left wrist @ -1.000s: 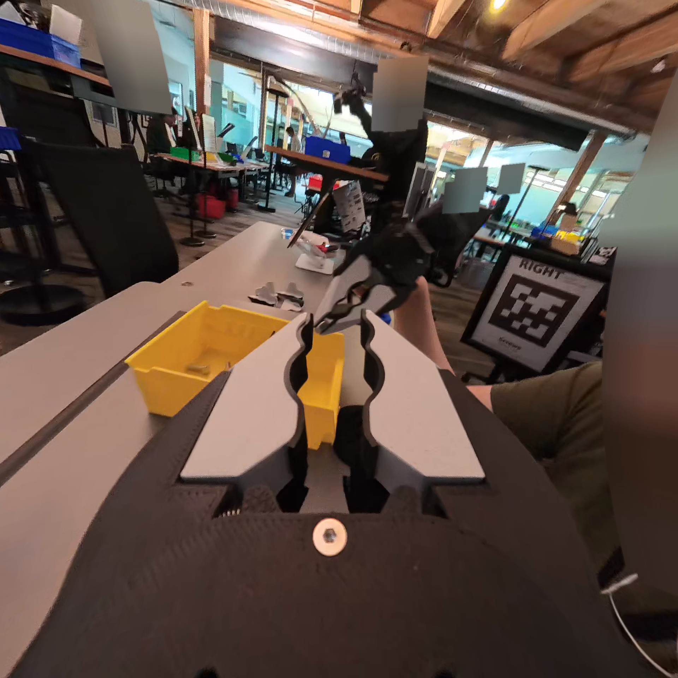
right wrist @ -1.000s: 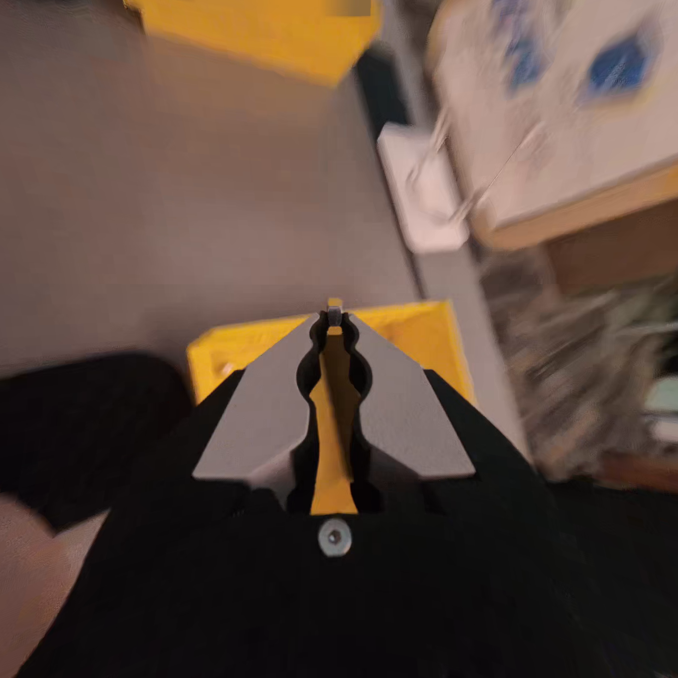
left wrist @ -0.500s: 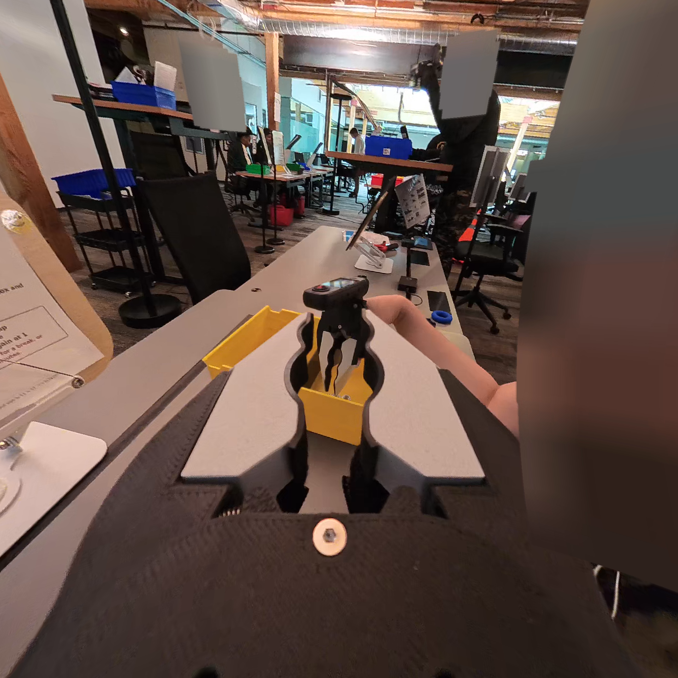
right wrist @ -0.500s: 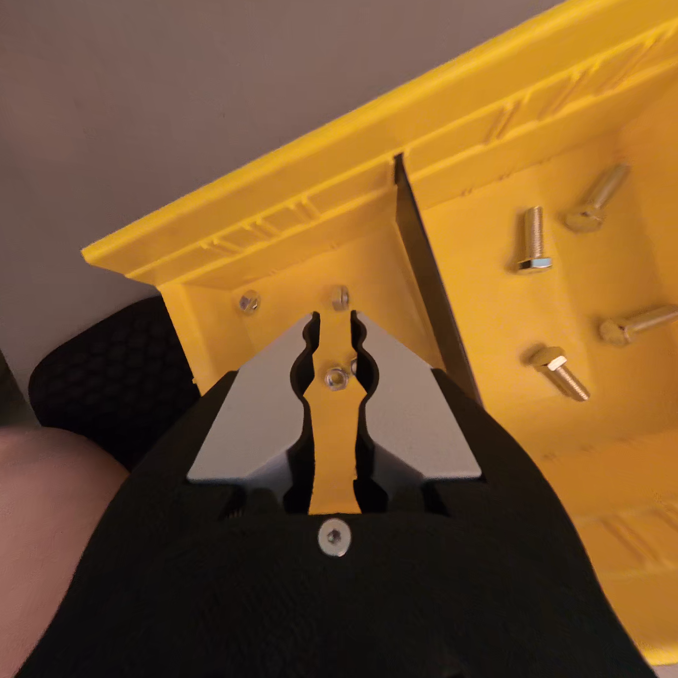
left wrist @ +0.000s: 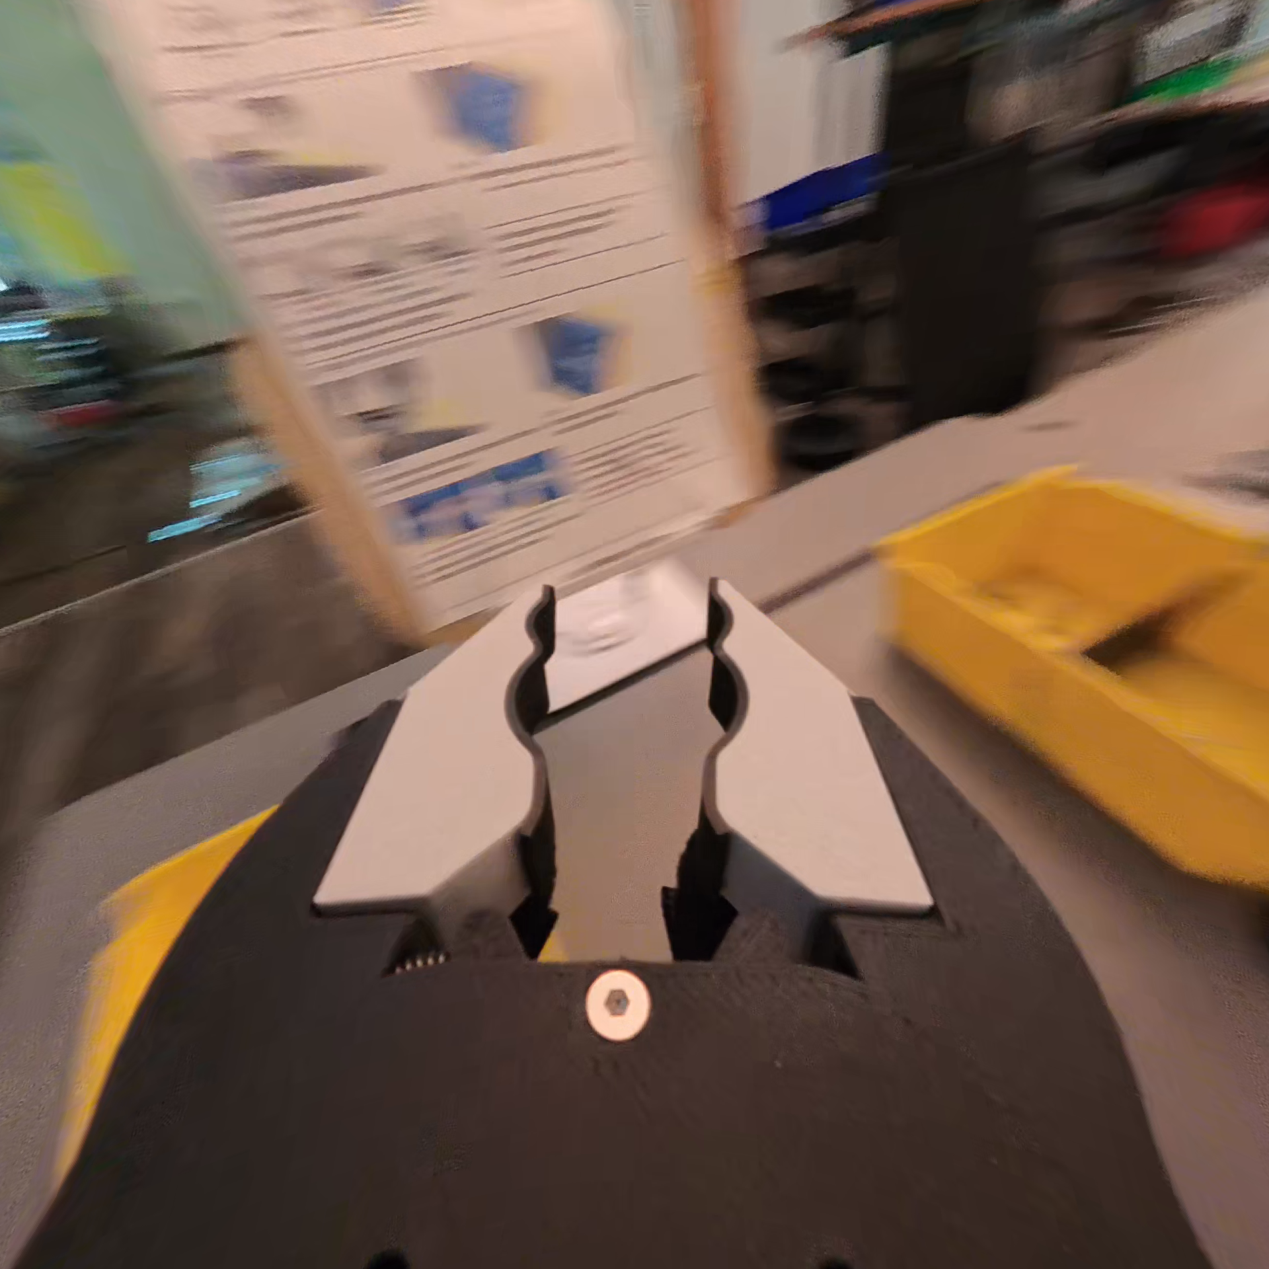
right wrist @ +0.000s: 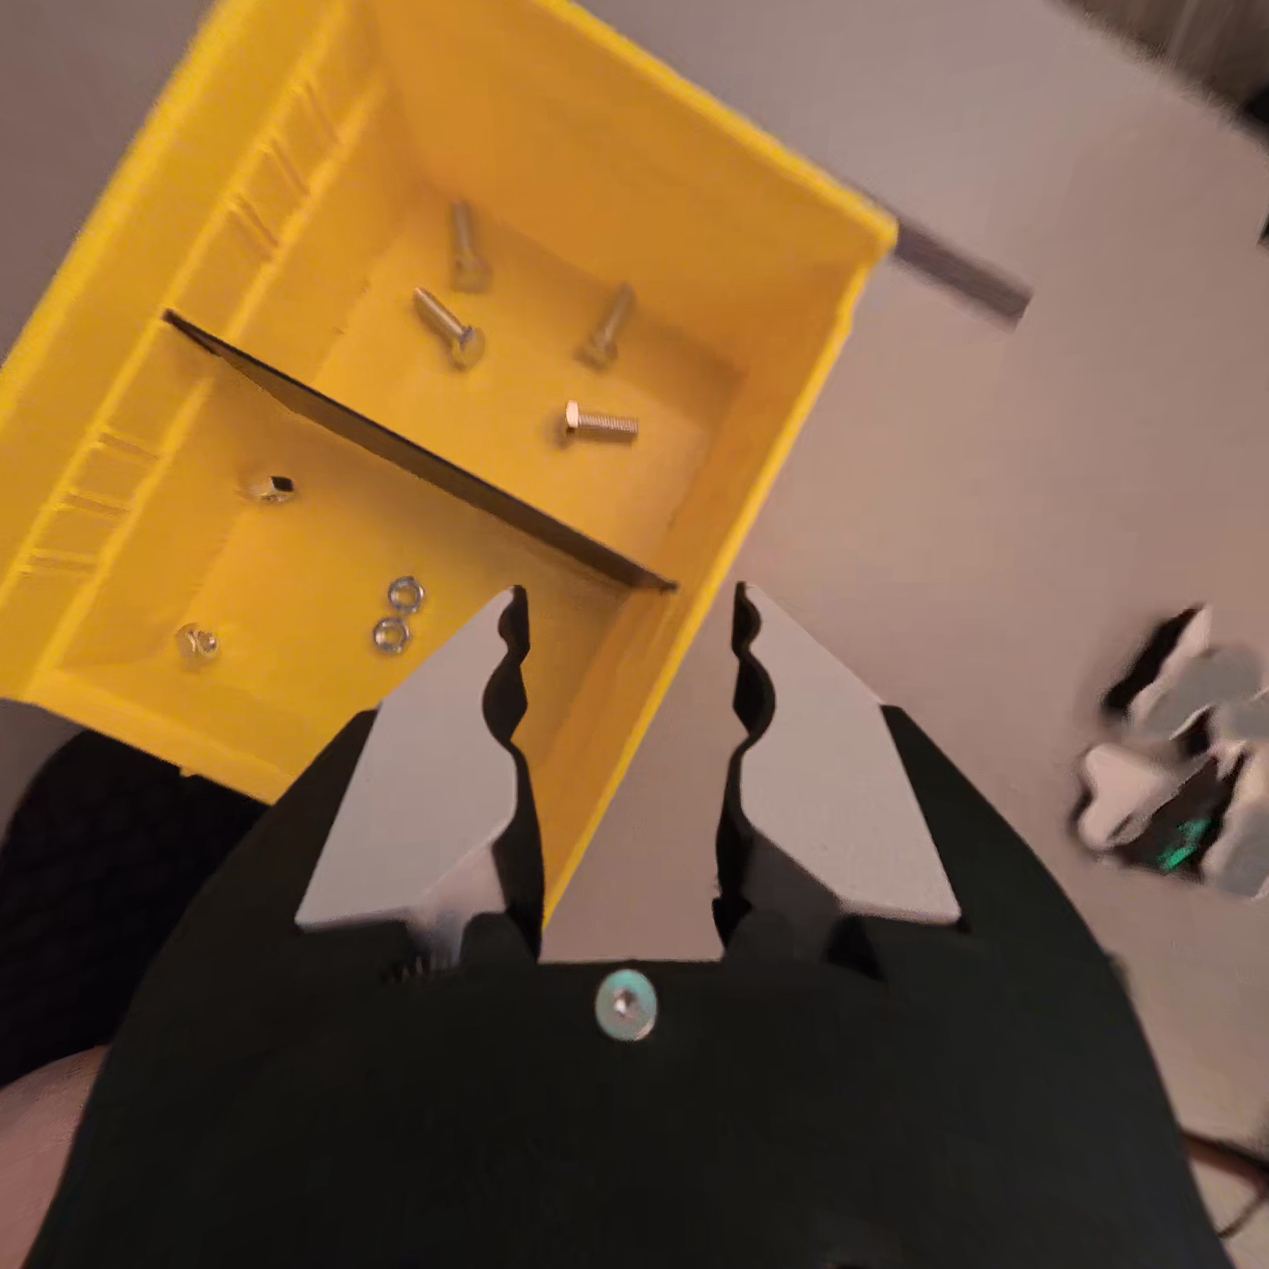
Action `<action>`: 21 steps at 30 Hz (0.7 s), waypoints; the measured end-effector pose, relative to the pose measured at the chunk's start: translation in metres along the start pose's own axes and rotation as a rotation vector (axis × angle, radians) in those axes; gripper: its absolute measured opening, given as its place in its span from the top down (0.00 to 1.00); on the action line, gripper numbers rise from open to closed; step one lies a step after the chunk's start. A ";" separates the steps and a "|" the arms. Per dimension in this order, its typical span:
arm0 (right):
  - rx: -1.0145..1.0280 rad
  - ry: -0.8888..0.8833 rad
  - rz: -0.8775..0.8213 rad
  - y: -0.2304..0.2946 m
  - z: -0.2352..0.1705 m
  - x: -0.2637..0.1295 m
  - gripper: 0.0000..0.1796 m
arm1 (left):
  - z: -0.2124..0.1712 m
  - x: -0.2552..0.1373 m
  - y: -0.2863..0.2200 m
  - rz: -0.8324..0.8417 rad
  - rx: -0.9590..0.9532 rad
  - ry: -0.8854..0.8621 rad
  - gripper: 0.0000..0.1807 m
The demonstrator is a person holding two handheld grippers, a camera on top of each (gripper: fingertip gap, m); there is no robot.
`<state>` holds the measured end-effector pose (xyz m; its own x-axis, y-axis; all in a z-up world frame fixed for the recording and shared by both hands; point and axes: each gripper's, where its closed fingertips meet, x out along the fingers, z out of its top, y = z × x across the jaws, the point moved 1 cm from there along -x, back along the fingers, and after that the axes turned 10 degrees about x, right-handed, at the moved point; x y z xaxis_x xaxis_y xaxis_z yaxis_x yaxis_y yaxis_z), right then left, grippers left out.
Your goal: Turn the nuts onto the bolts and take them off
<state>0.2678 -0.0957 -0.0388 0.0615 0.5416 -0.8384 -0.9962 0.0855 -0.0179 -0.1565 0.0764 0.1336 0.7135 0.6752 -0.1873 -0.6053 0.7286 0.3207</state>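
Note:
A yellow bin [right wrist: 810,384] with a dark divider [right wrist: 426,453] lies on the grey table. Its far compartment holds several bolts [right wrist: 597,427]. Its near compartment holds several nuts [right wrist: 390,633]. My right gripper [right wrist: 626,596] is open and empty, above the bin's near right corner. My left gripper [left wrist: 626,601] is open and empty, low over the table; the bin [left wrist: 1071,687] lies to its right in this blurred view. A yellow edge [left wrist: 137,961] shows under the left gripper's body.
A printed sheet on a board [left wrist: 481,288] stands on a white base [left wrist: 618,632] just beyond the left gripper. Small grey parts [right wrist: 1181,755] lie on the table to the right of the bin. A hand [right wrist: 41,1167] shows at lower left.
My right gripper has opened and pulled back up out of the nut compartment, now empty. My left gripper has swung left, away from the bin, toward the printed sheet, and opened wider.

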 end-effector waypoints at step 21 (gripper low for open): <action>0.391 0.421 0.174 0.006 -0.068 0.057 0.86 | -0.291 -0.106 0.154 0.341 -0.738 0.698 0.64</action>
<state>0.2613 -0.1212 -0.1242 -0.2099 0.2041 -0.9562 -0.8880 0.3694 0.2738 -0.4283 0.1502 -0.0678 0.2485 0.6027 -0.7583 -0.9651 0.2207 -0.1408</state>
